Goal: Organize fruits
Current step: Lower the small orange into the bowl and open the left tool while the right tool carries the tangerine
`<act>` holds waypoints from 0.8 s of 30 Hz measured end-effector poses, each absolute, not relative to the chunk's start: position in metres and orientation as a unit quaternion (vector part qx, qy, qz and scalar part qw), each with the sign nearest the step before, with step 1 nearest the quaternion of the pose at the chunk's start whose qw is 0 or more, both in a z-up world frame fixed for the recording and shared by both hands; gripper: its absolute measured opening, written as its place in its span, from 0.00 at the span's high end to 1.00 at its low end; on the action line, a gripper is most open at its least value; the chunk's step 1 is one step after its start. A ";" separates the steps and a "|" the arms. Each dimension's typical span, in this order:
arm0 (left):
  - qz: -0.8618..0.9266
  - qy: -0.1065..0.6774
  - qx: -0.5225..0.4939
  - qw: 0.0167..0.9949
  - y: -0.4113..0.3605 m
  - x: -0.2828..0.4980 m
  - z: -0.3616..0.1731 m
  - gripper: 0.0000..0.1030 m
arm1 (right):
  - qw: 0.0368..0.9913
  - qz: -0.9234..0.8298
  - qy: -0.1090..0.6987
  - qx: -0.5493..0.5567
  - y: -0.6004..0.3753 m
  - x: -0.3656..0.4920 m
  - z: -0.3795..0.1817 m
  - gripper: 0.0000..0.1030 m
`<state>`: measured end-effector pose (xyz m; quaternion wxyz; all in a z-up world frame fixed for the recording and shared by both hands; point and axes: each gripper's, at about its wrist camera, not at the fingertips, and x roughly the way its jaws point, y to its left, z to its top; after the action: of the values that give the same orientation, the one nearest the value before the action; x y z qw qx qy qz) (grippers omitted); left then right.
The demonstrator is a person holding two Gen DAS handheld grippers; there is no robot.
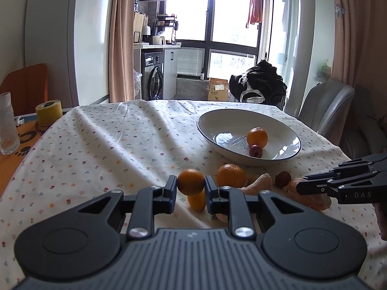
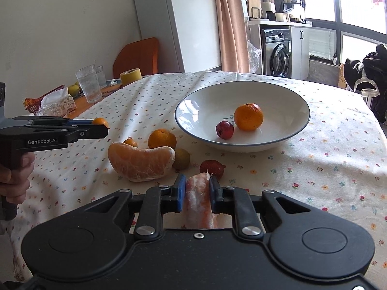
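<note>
gripping a small orange [image 1: 190, 181], the left gripper [image 1: 190, 188] hangs above the flowered tablecloth [image 1: 101, 149]; the right gripper [image 2: 197, 193] pinches a peeled segment [image 2: 198, 198]. just beyond lie loose oranges [image 2: 162, 139], a peeled half [image 2: 140, 160] and a red fruit [image 2: 211, 166]. farther off, the white bowl [image 2: 285, 96] holds an orange [image 2: 248, 117] and a red fruit. glasses [image 2: 88, 87] and a tape roll [image 2: 130, 76] sit far left.

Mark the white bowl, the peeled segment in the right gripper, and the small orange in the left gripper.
white bowl [image 2: 300, 101]: right wrist view, bare inner wall near the rim.
peeled segment [image 2: 197, 193]: right wrist view, its middle between the pads.
small orange [image 1: 190, 181]: left wrist view, centre of its skin.
</note>
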<state>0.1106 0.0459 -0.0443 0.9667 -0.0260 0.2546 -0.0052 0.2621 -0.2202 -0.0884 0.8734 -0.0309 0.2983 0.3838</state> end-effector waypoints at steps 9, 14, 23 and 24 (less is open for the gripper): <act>-0.014 0.242 -0.018 0.970 0.033 0.118 -0.032 0.78 | 0.881 0.382 0.279 0.004 -0.237 0.266 -0.075 0.83; -0.023 0.238 -0.012 0.971 0.023 0.127 -0.028 0.78 | 0.889 0.378 0.258 0.011 -0.241 0.275 -0.064 0.83; -0.033 0.236 -0.010 0.971 0.008 0.150 -0.023 0.78 | 0.896 0.377 0.235 0.011 -0.237 0.298 -0.052 0.83; -0.034 0.237 -0.010 0.971 0.006 0.154 -0.022 0.78 | 0.897 0.376 0.233 0.011 -0.237 0.300 -0.051 0.84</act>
<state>0.1541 0.0062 -0.0224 0.9710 -0.0101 0.2365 -0.0338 0.3002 -0.2368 -0.0511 0.8967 0.0107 0.2327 0.3765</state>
